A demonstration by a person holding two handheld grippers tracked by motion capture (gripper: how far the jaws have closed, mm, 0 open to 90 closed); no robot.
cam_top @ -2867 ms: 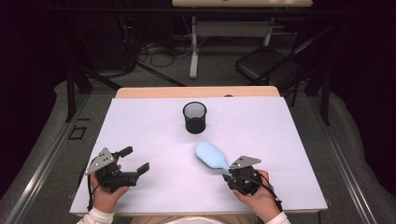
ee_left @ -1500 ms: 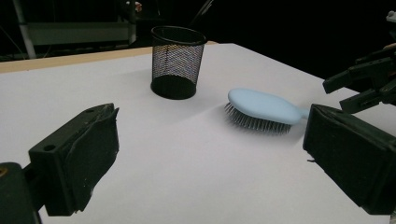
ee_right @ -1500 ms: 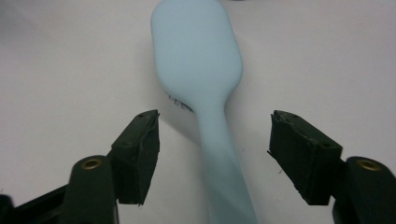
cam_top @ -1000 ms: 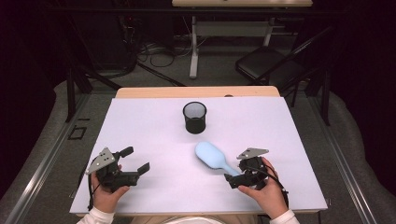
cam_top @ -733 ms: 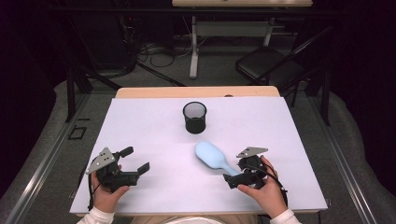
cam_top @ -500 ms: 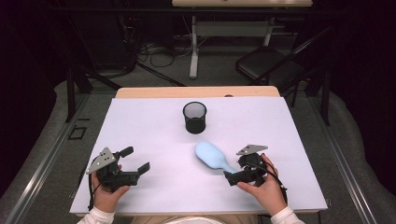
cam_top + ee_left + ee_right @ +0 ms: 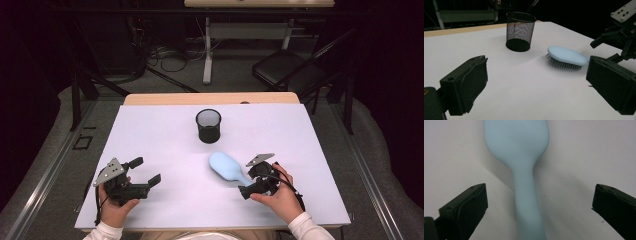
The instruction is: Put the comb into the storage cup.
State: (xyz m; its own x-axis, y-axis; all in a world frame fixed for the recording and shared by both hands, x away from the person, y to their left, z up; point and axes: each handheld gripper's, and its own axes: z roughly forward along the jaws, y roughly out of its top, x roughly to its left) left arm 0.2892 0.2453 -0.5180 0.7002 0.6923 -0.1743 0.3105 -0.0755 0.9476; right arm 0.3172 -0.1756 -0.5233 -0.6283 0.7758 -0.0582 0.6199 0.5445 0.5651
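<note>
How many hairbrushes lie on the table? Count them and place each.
1. The light blue hairbrush lies bristles down near the table's middle, its handle between the right gripper's open jaws.

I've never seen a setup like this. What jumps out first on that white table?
The pale blue hairbrush lies bristles down near the middle of the white table, its handle pointing at the right tongs, whose jaws stand wide open on either side of it without touching. Behind it stands an upright black mesh pen cup. The left tongs are open too, over bare table at the near left.
</note>
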